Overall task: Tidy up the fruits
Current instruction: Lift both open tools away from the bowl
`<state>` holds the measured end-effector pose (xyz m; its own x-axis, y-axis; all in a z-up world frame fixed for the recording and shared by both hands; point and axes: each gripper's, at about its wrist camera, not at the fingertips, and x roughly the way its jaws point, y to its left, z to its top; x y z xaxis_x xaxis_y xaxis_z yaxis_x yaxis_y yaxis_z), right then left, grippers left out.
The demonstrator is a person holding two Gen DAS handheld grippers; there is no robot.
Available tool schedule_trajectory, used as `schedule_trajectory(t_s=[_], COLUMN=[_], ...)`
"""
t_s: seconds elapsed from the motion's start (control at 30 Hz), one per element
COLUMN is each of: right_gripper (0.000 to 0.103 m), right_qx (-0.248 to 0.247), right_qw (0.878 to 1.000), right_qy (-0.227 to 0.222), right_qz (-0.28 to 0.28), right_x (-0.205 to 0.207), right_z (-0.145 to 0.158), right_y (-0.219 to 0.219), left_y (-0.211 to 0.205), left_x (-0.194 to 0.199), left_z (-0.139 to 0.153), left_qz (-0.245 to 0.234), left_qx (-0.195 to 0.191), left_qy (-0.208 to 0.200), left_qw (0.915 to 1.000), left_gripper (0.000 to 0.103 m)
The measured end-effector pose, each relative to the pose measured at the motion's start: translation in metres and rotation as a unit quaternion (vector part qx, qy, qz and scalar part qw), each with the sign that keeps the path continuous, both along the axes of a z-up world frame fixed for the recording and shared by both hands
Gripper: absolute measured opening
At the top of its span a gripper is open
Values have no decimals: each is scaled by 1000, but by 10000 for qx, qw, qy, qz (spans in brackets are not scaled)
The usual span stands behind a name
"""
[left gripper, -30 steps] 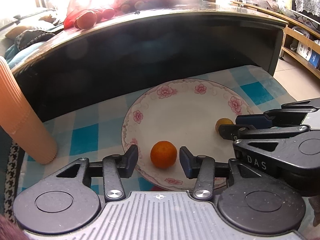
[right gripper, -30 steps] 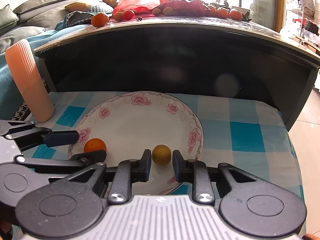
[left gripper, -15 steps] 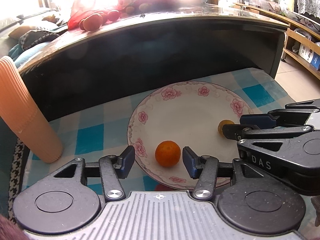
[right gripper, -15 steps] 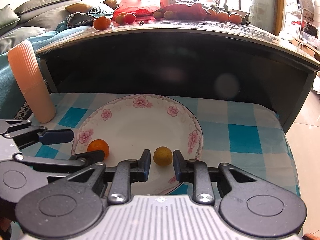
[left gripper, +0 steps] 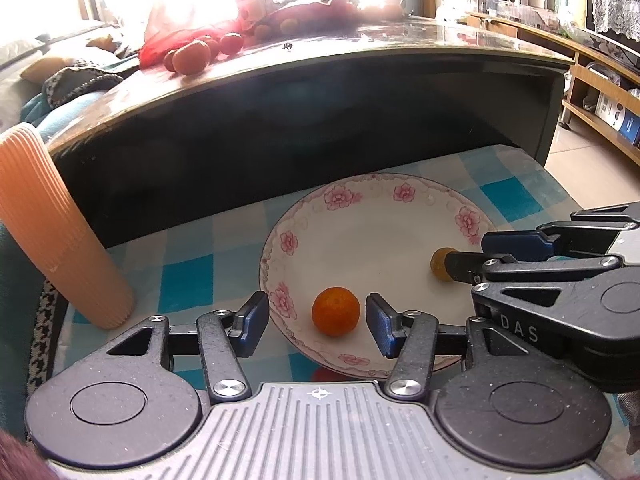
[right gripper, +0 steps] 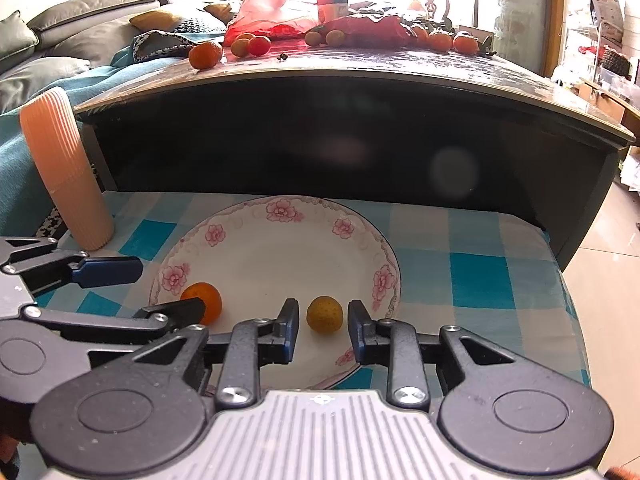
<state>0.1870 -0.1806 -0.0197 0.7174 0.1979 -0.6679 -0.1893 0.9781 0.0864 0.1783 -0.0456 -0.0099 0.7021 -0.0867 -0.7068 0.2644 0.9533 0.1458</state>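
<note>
A white plate with pink flowers point(left gripper: 360, 204) point(right gripper: 280, 240) lies on a blue checked cloth. An orange fruit point(left gripper: 335, 311) point(right gripper: 206, 298) and a smaller yellow fruit point(left gripper: 439, 264) point(right gripper: 325, 314) rest on the plate. My left gripper point(left gripper: 318, 326) is open, its fingers either side of the orange fruit and apart from it. My right gripper point(right gripper: 323, 334) is open around the yellow fruit without touching it. More fruits point(right gripper: 205, 55) lie on the dark table behind.
A ribbed peach cup stack point(left gripper: 52, 232) point(right gripper: 64, 168) stands left of the plate. A dark glossy table point(left gripper: 320, 80) point(right gripper: 360, 80) rises just behind, with red bags point(right gripper: 352, 26) on top. A sofa point(right gripper: 60, 40) is far left, shelves point(left gripper: 600, 80) far right.
Both grippers have drawn back and risen a little from the plate and opened wider. The two fruits stay where they were on the plate.
</note>
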Motion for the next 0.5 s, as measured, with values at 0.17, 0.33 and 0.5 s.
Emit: schedule_trajectory(t_s=[0.17,0.33,0.5], right_gripper=[41,41,41], right_qx=[-5,-6,-12], right_qw=[10000,10000,10000], right_qy=[-12,-26,-54], right_qz=[-1,-8,-6], right_x=[-1,-3,-6], right_z=[2,5,9], right_y=[0,0,-1], left_y=[0,0,0], left_x=[-2,-3,-6], left_z=[2,3,7], left_qz=[1,1,4], left_qx=[-9,-7,-13], left_qy=[-16,-26,-51], left_qw=[10000,10000,10000], left_gripper=[62,62,62])
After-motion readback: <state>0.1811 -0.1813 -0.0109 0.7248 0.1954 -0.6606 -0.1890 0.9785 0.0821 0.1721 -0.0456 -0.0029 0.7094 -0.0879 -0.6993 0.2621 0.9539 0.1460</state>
